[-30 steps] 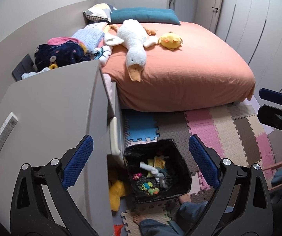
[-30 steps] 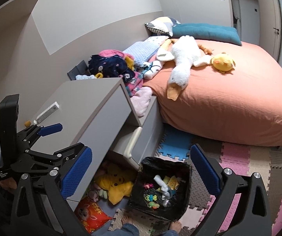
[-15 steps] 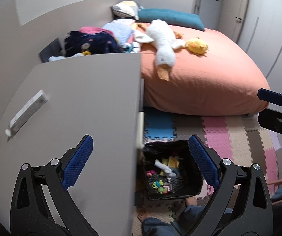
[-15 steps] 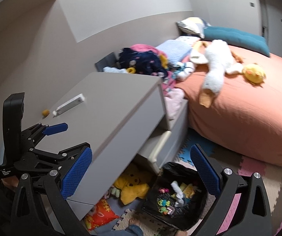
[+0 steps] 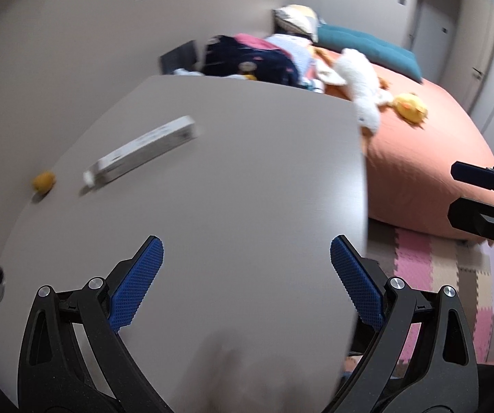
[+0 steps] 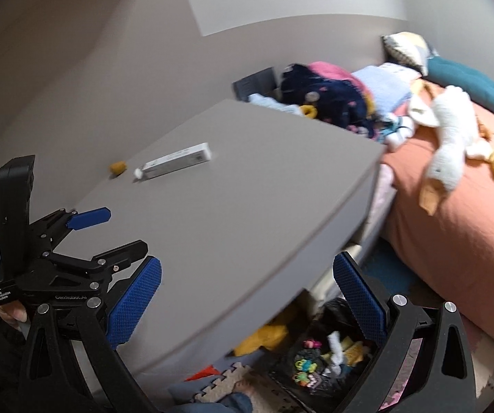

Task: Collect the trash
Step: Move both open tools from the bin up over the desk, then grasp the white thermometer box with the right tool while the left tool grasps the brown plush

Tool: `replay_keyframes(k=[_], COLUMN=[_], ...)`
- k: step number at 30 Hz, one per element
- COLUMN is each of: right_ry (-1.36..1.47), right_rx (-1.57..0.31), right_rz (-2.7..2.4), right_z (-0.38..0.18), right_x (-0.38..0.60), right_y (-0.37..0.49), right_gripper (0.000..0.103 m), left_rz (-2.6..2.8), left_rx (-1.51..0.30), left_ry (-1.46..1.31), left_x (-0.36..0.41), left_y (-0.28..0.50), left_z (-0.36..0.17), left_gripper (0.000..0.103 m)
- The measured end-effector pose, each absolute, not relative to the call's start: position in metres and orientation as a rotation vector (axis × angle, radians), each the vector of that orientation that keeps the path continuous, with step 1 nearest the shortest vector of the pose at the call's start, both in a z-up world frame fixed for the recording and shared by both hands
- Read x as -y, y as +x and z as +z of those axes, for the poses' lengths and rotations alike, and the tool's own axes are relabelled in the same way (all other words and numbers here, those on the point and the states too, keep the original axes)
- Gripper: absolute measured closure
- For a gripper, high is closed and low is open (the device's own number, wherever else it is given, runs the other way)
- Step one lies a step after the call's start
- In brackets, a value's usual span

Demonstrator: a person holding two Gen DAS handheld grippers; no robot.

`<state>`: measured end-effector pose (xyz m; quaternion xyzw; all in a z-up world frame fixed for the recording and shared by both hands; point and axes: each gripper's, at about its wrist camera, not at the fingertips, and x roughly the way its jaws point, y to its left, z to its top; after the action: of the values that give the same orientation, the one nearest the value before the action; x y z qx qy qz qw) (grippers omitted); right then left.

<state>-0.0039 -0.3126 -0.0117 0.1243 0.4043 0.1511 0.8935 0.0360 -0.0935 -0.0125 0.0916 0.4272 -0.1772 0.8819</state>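
Both of your tools were wide open and held nothing: the left tool (image 5: pixel 245 272) hung over the near part of the grey desk (image 5: pixel 247 189), and the right tool (image 6: pixel 247 292) sat just off the desk's near right edge, above the floor.

The trash lay at the far left of the desk, close to the wall: a long white box (image 5: pixel 142 153) with a small white scrap (image 5: pixel 88 177) touching its left end, and a small yellow lump (image 5: pixel 43 181) just left of that. From your left tool these lay ahead and to the left; the box's long axis ran from near left to far right, slantwise to your line of reach. The left tool looked the nearer of the two, so I judge the reach was its to make.

The desk between tool and box was bare, giving open room. The wall stood close behind the pieces, so a push could have driven them against it. The black bin (image 6: pixel 322 361) sat on the floor below the desk's right edge, under your right tool.
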Motion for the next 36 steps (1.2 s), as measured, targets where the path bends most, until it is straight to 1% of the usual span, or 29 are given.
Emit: replay_keyframes(k=[9, 16, 22, 36], right_ry=[0.168, 0.125, 0.088, -0.028], right_rx=[-0.834, -0.818, -0.839, -0.846], right_rz=[0.403, 0.457, 0.532, 0.703], right_z=[-0.011, -0.011, -0.013, -0.023], right_x=[0.261, 0.227, 0.197, 0.128], right_y=[0.037, 0.069, 0.103, 0.182], right_gripper=[0.003, 0.003, 0.003, 0.003], left_rz=[-0.232, -0.147, -0.071, 0.073], left_rx=[-0.902, -0.911, -0.914, -0.903], left_ry=[0.120, 0.072, 0.018, -0.111], left_x=[0.034, -0.001, -0.030, -0.092], left_y=[0.055, 0.064, 0.077, 0.135], left_z=[-0.014, -0.018, -0.020, -0.022], left_gripper=[0.008, 0.008, 0.008, 0.009])
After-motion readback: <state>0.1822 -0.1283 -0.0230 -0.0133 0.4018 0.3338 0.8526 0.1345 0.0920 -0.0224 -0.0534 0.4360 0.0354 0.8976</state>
